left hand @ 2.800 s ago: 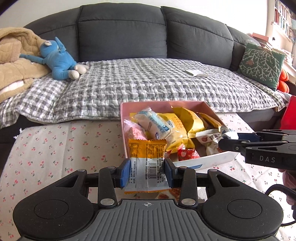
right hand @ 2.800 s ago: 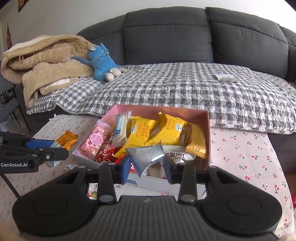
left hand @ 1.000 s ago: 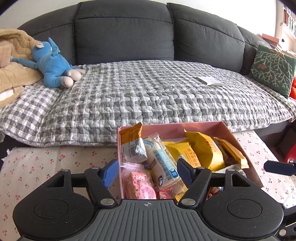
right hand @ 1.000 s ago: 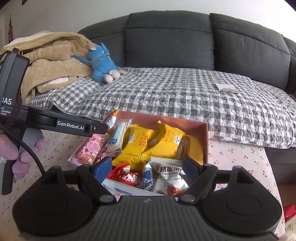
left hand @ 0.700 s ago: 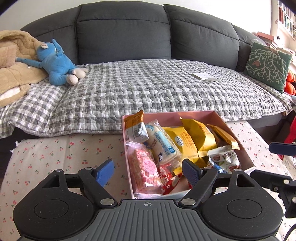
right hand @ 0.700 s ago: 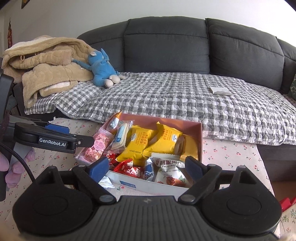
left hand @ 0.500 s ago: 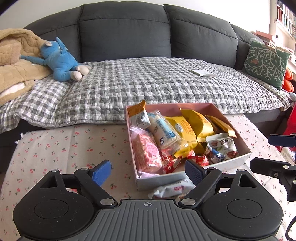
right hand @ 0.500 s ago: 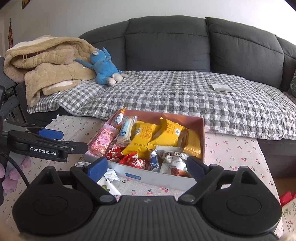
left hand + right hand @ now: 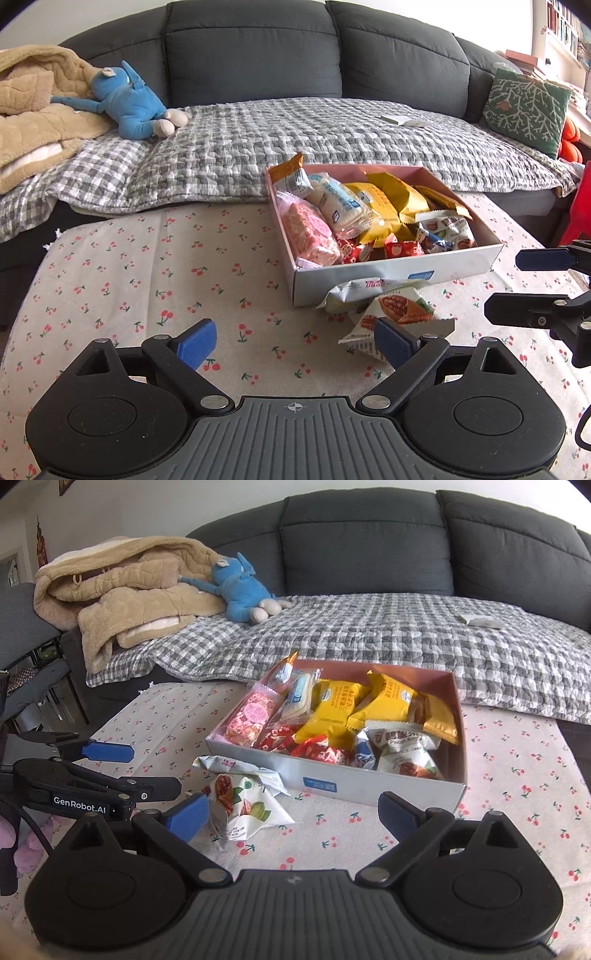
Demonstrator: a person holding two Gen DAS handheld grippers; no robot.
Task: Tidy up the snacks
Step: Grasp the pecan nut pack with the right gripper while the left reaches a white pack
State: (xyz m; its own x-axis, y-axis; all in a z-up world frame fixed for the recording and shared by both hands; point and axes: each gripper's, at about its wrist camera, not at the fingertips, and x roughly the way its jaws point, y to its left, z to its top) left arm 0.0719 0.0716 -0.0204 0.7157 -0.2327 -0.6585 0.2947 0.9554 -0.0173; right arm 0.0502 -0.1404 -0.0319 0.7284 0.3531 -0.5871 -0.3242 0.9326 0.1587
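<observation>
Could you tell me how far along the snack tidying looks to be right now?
Mostly done: the pink box already holds yellow, pink and red packets. Nothing is in hand; the left gripper and right gripper are both open and empty. Left: two nut packets lying on the tablecloth just outside the box's front wall.

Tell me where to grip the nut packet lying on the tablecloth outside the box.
Take the nut packet by its puffed middle, coming down from above with the right gripper, which is open right beside it. It lies tilted on the tablecloth against the box, so the box side is blocked.
</observation>
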